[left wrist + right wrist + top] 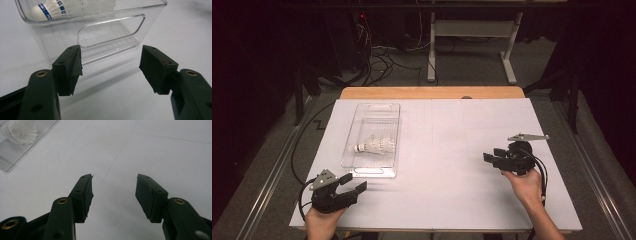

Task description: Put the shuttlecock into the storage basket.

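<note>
Spread wide and empty in the left gripper view: left gripper, its two black jaws faced with ragged, matte rubber pads, nothing between them but bare white surface. Just beyond the tips, the near end wall of the clear plastic bin, rounded at the corners, with an oblong handle cut-out and fine ribbing along the floor. Over that wall, inside the bin at its far side, shuttlecocks lying on their sides, smooth white cork nose banded in blue with lettering too small to read, pale feather skirts behind. From the high view, something the close camera misses: left gripper held low, near the bin's closest end and slightly to its left, grey three-cornered plate on top, hand gripping from below, and the shuttlecocks nested nose-to-skirt about midway along the bin, noses toward its left wall. Also parted wide with nothing held in the right gripper view: right gripper, same toothed, worn pad edges, hovering over plain white board scored with faint pencil-thin lines; a corner of the bin and one frilly feather skirt far off toward the upper left. In the high view, right gripper well apart from the bin, on its right-hand side, jaws pointing back toward it, cable looping down past the hand. Under everything, a matte white table with a wooden edge beyond the bin's far end.
</note>
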